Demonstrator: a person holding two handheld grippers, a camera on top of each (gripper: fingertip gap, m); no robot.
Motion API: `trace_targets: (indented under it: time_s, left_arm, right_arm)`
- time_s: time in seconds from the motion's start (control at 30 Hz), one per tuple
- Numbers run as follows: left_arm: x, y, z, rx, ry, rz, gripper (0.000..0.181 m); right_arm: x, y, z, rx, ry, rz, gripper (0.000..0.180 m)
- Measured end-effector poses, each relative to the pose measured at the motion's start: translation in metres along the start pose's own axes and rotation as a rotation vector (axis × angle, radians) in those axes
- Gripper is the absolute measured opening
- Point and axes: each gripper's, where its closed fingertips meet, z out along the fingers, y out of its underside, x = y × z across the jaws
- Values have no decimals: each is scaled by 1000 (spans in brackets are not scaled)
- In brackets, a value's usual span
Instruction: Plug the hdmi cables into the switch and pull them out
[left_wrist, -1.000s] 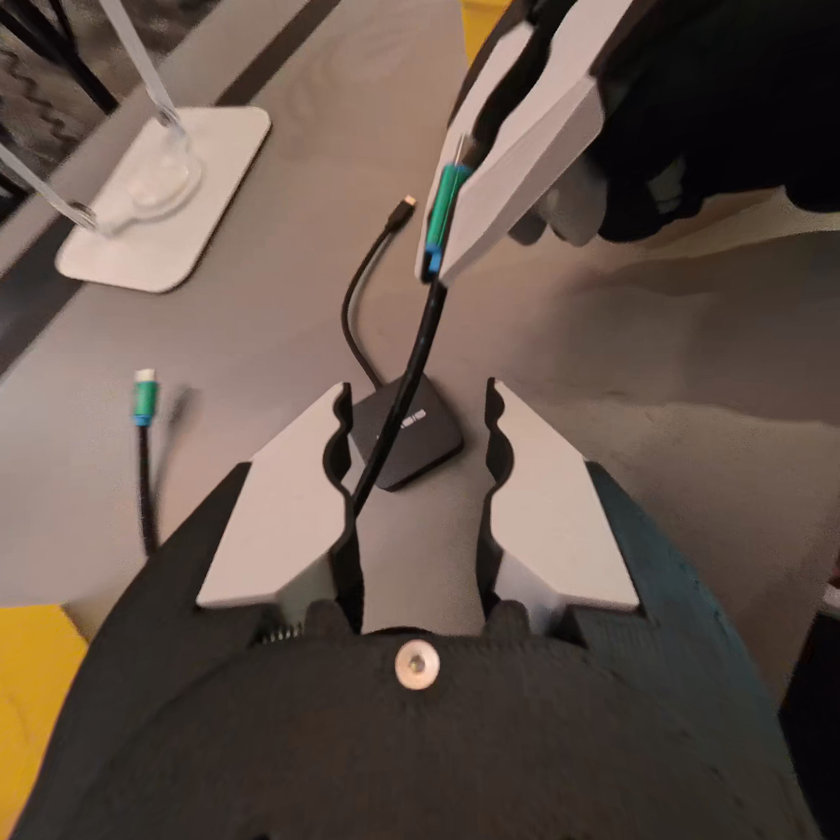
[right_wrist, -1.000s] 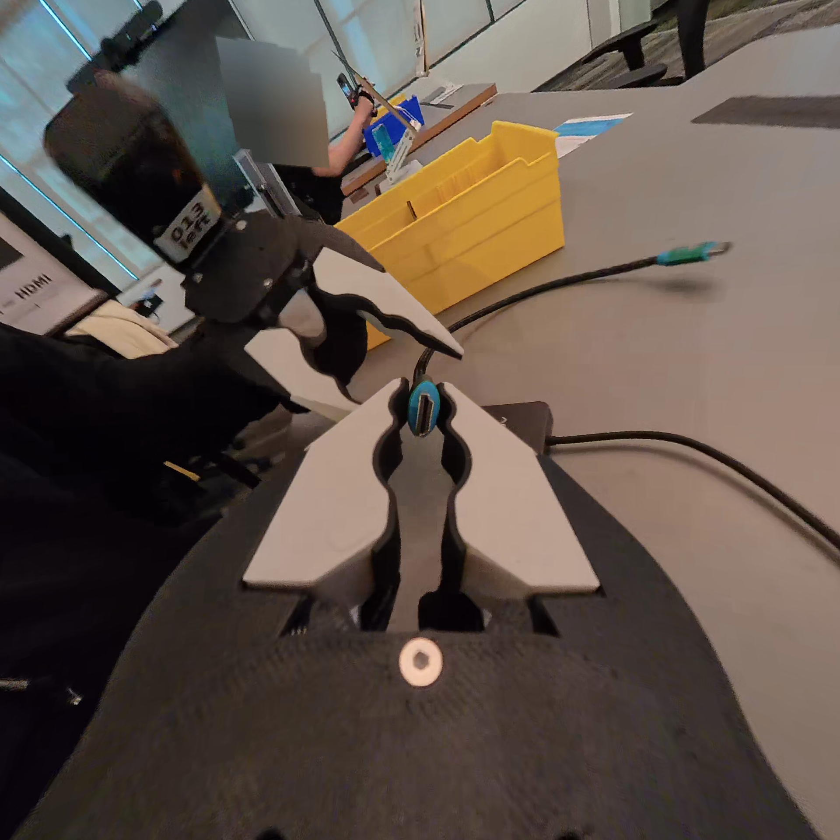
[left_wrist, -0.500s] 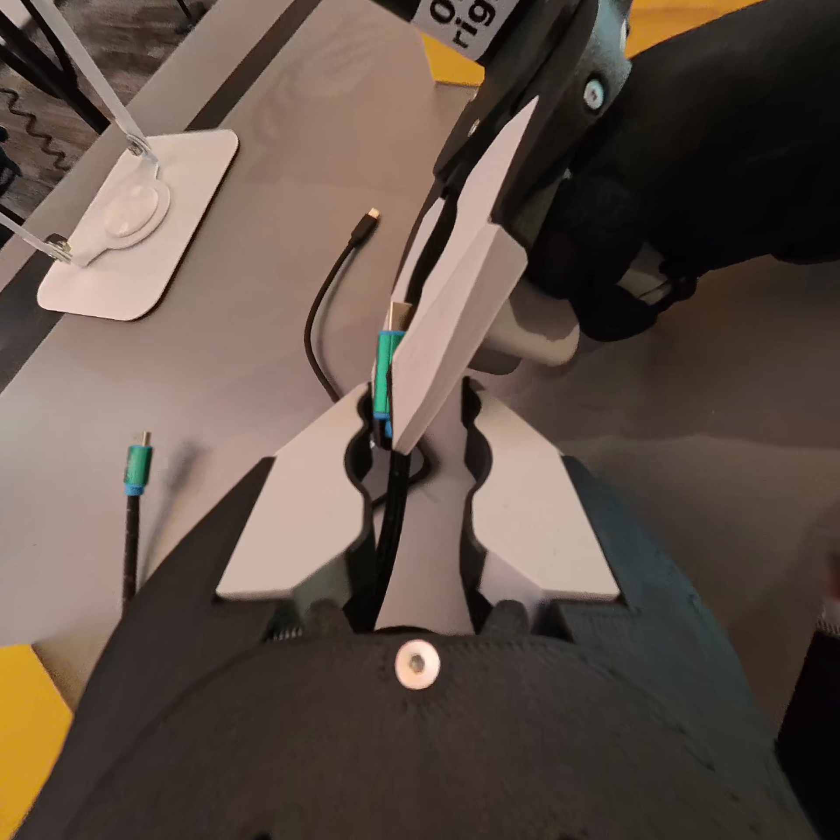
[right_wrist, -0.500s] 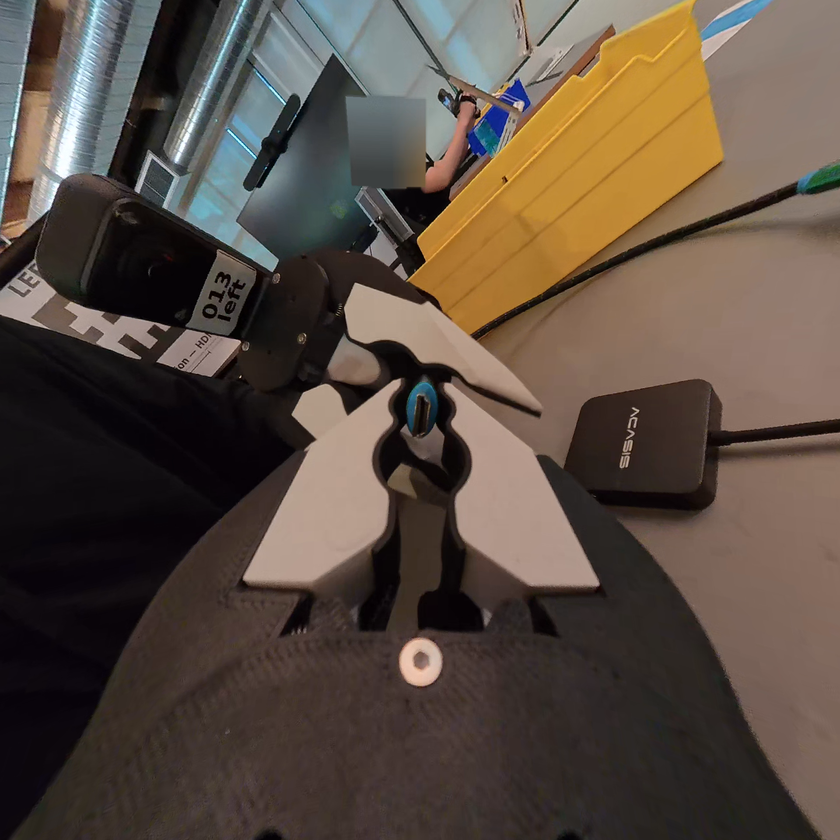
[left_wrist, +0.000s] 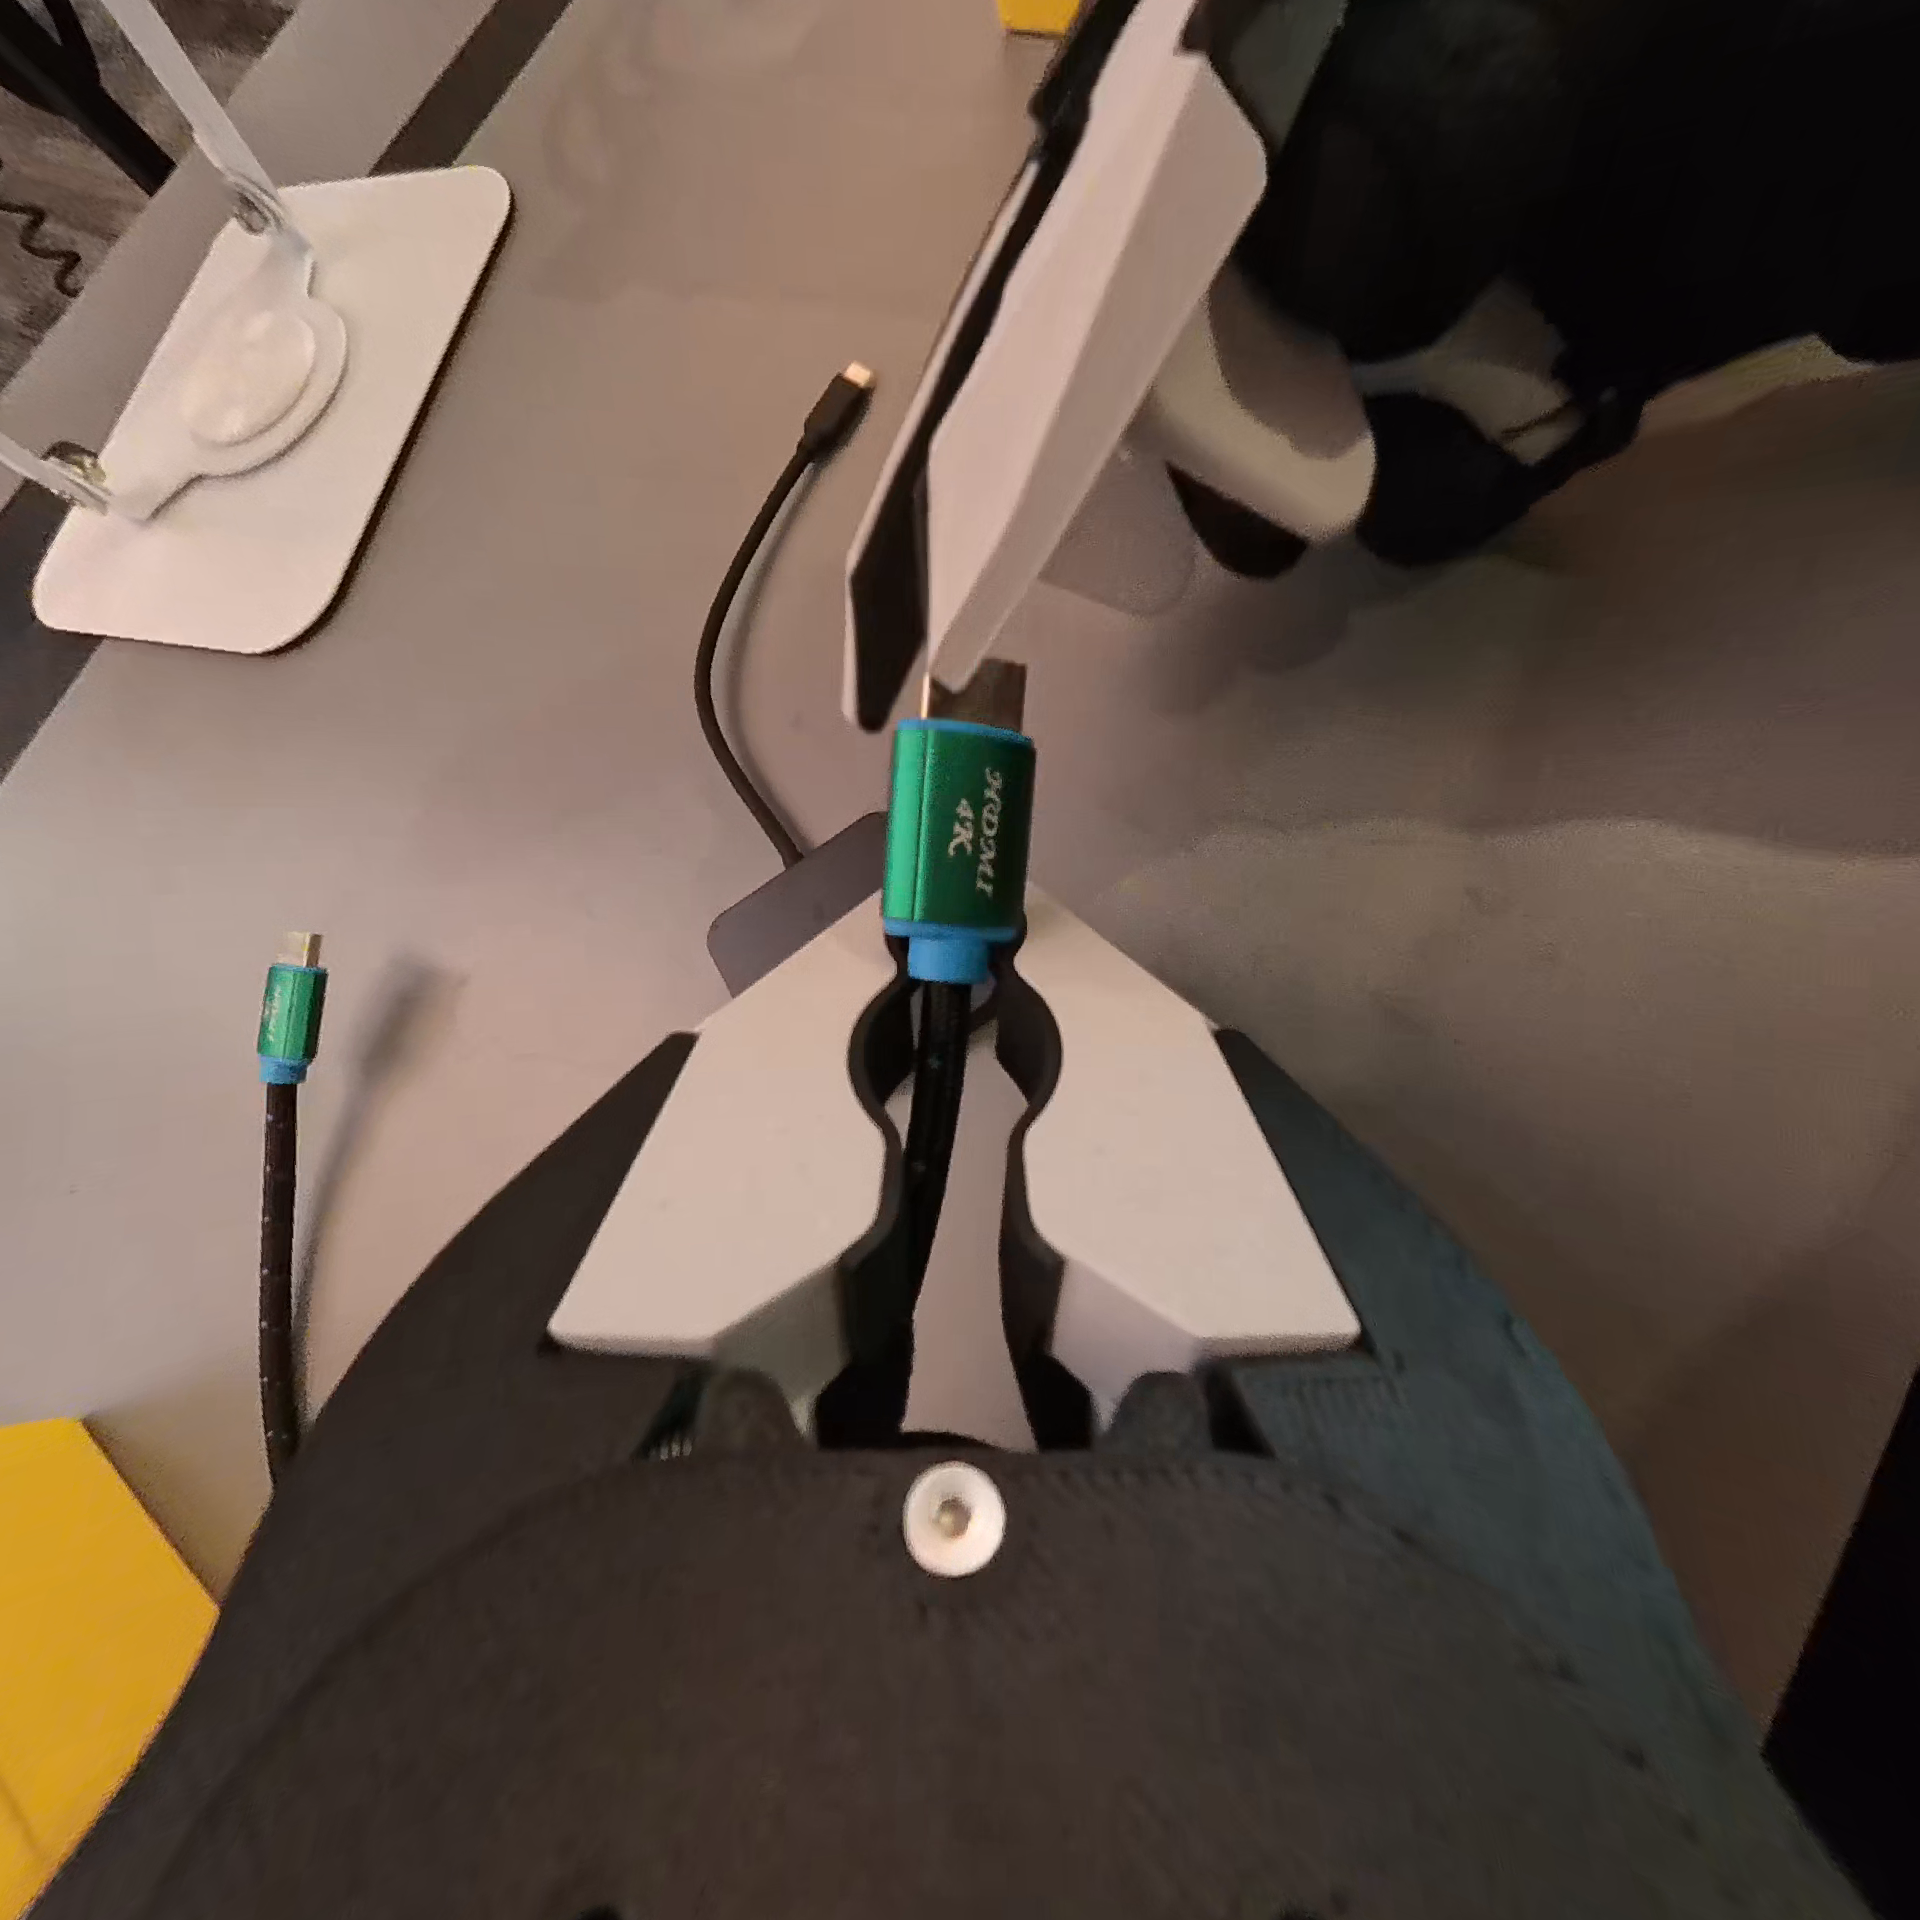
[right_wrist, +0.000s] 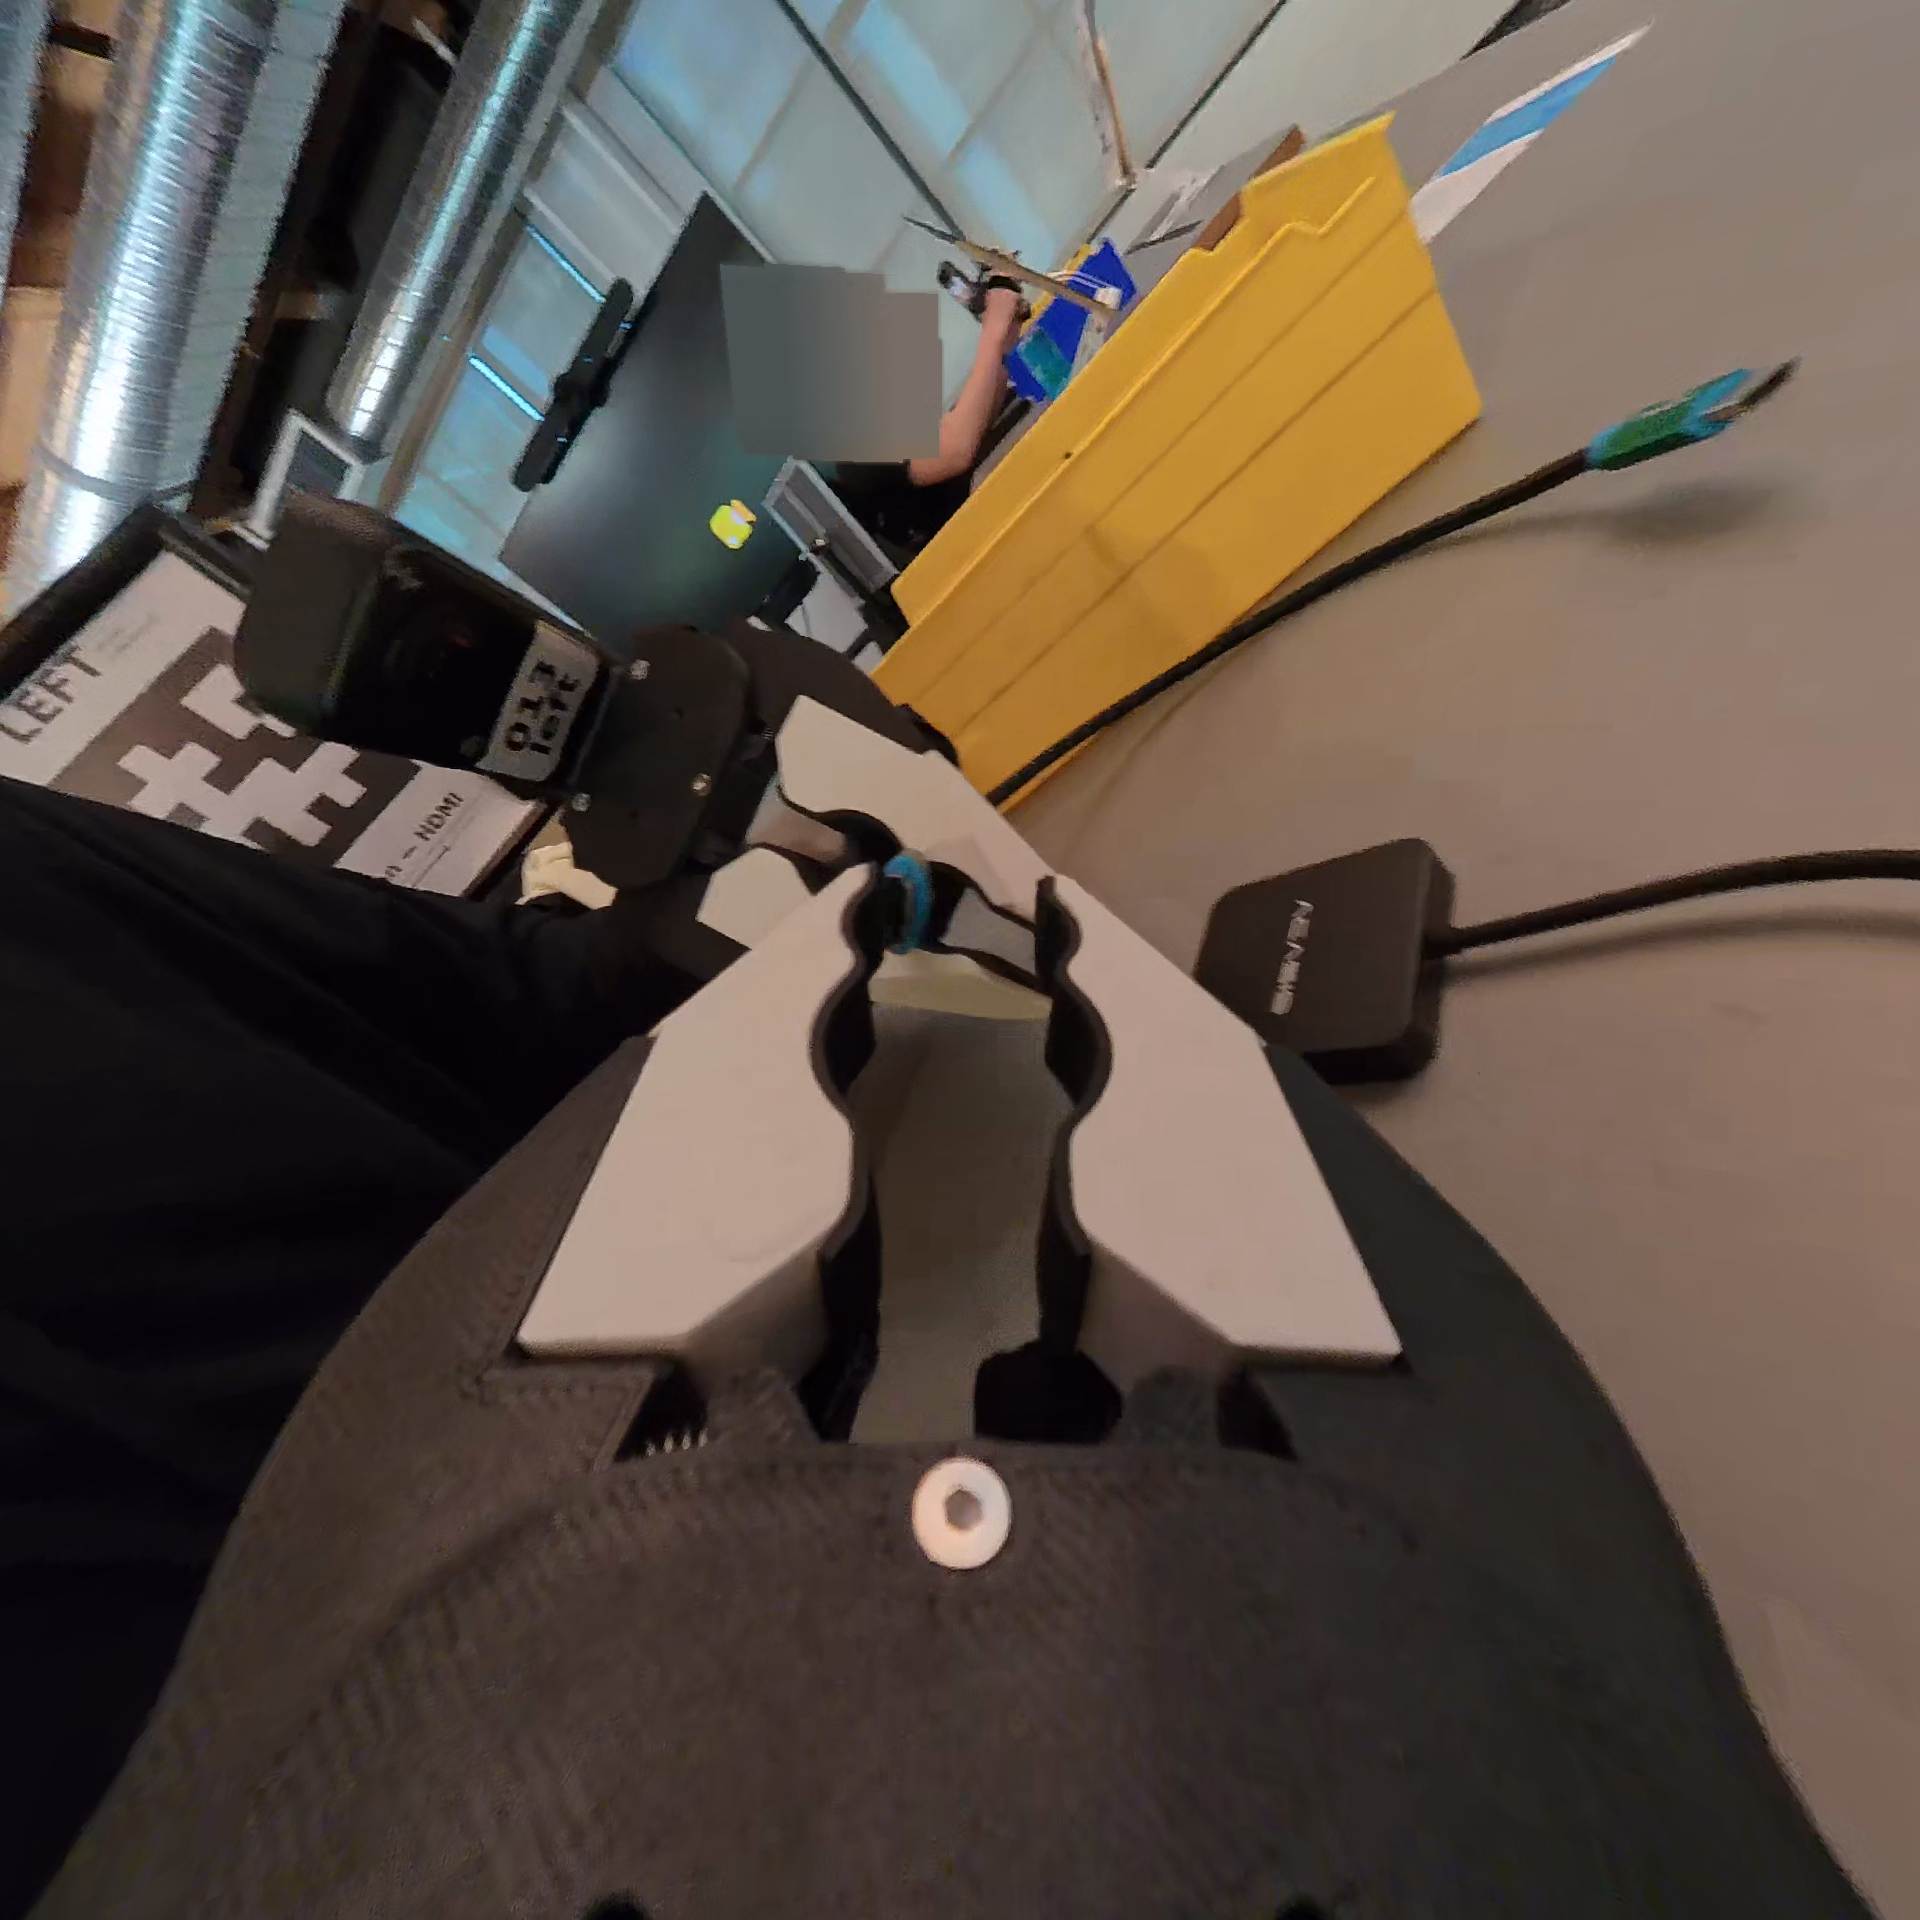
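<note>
My left gripper (left_wrist: 951, 940) is shut on a black braided HDMI cable just behind its green plug (left_wrist: 956, 821), which stands up out of the fingertips. My right gripper (right_wrist: 951, 920) is open and empty. In the left wrist view its fingers (left_wrist: 1039, 416) hang just above the plug's metal end. The plug's blue collar (right_wrist: 909, 899) shows between my right fingertips. The black switch (right_wrist: 1330, 956) lies flat on the grey table, mostly hidden behind my left fingers in the left wrist view (left_wrist: 790, 899). A second HDMI cable with a green plug (left_wrist: 291, 1023) lies loose on the table to the left.
The switch's own thin black lead (left_wrist: 748, 623) curls away across the table. A white stand base (left_wrist: 260, 416) sits at the far left. A yellow bin (right_wrist: 1195, 499) stands at the table's edge near the second cable (right_wrist: 1662, 426). A person works at a far desk.
The plug passed from my right gripper to my left. The left gripper closed on the cable behind the plug, and the right gripper opened and let it go.
</note>
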Motion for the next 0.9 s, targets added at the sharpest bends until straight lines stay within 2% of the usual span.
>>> trace_targets:
  time_s: [0.03,0.3,0.5,0.67,0.73,0.9]
  left_arm:
    - [1,1,0,-3,8,3,6]
    - [-11,-16,-23,112,59,-70,5]
    - [-31,-28,-50,197,68,-150,2]
    - [-30,-5,-36,47,80,-147,4]
    - [-28,1,-25,-18,51,-115,15]
    - [-33,-19,-13,-30,68,-143,32]
  right_arm:
    - [3,-1,-4,-9,22,-11,31]
    - [-1,-22,-37,-5,119,-213,37]
    - [-12,14,-28,-221,55,-202,43]
    - [3,35,-24,-346,139,-207,42]
    - [6,35,-23,-341,147,-190,41]
    - [16,38,-26,-330,171,-163,41]
